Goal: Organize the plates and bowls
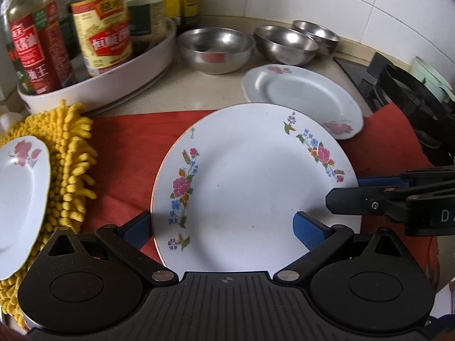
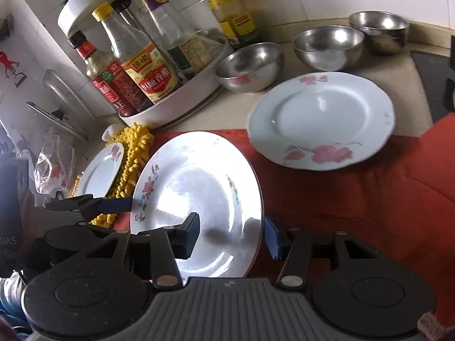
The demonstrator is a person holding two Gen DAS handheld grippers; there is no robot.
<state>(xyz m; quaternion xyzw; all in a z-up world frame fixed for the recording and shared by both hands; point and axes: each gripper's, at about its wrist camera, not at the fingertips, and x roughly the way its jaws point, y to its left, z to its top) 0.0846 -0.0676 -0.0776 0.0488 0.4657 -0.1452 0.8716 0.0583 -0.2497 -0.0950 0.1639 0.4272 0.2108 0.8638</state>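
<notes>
1. Large floral plate (image 1: 253,182) — white, thin red rim, multicoloured flower sprays on two sides. It lay on the red cloth (image 1: 125,153), directly ahead of the left gripper (image 1: 224,230) and straddled by both grippers.
2. Left gripper — jaws wide apart. Its left blue pad sat just outside the plate's left edge; its right blue pad (image 1: 308,231) sat over the plate's near right portion. Nothing was clamped.
3. Right gripper (image 2: 231,238) — jaws wide apart. Its left finger (image 2: 189,234) sat over the plate's surface, its right finger (image 2: 273,237) just outside the plate's right rim. Whether any pad touched the plate could not be told; no grip was closed.
4. Pink-flower plate (image 2: 321,119) — scalloped edge, ahead and to the right of both grippers, partly on the cloth and partly on the beige counter (image 1: 199,91).
5. Second pink-flower plate (image 1: 20,199) — far left of the left gripper, resting on a yellow chenille mitt (image 1: 71,153).
6. Three steel bowls (image 1: 216,48) — in a row on the counter beyond the plates, near the tiled wall, each standing separately.
7. White round tray (image 1: 99,88) — ahead and left of the grippers, holding sauce bottles (image 1: 105,25) with red and yellow labels.
8. Black stove (image 1: 403,91) — at the far right of the left wrist view.
</notes>
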